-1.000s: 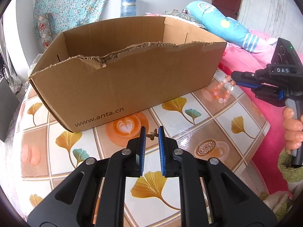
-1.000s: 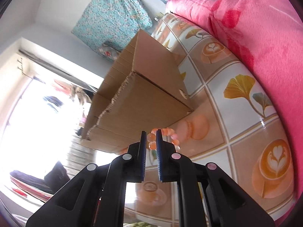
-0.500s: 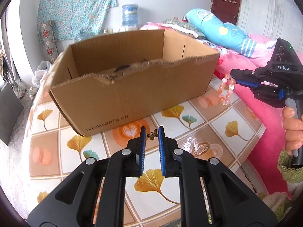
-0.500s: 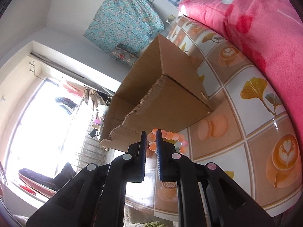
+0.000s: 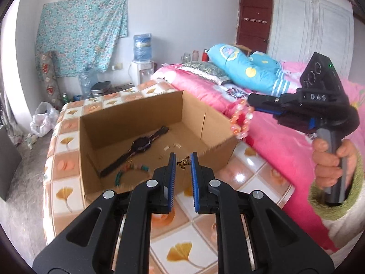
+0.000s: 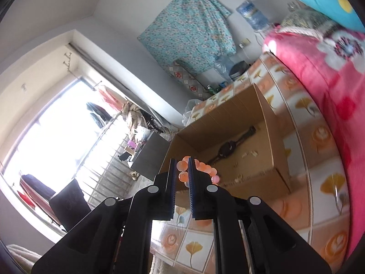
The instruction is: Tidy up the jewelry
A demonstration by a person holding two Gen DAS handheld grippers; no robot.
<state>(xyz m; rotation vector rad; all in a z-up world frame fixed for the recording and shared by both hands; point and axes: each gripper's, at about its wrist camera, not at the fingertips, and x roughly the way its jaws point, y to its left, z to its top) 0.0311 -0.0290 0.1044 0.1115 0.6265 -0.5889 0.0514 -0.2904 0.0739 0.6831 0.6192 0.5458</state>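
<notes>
An open cardboard box [image 5: 91,155] [image 6: 271,141] stands on the tiled table. Inside it lie a black watch [image 5: 141,146] [image 6: 228,148], a small beaded piece [image 5: 130,171] and tiny earrings [image 5: 167,147]. My left gripper [image 5: 183,163] hangs above the box's near wall, shut on a little gold butterfly charm [image 5: 184,164]. My right gripper [image 6: 181,169] [image 5: 251,98] is shut on a bracelet of pink and orange beads [image 6: 200,166] [image 5: 240,118], which dangles above the box's right end.
The table [image 5: 182,246] has a tile-patterned cover. A pink bed [image 5: 273,141] with a blue pillow [image 5: 248,70] presses against its right side. A person's hand [image 5: 330,159] in a green cuff grips the right gripper's handle. A water dispenser [image 5: 142,64] stands by the back wall.
Both grippers rose with their loads. The box's inside with the watch came into view, and the bead bracelet lifted from beside the box to above its right end.
</notes>
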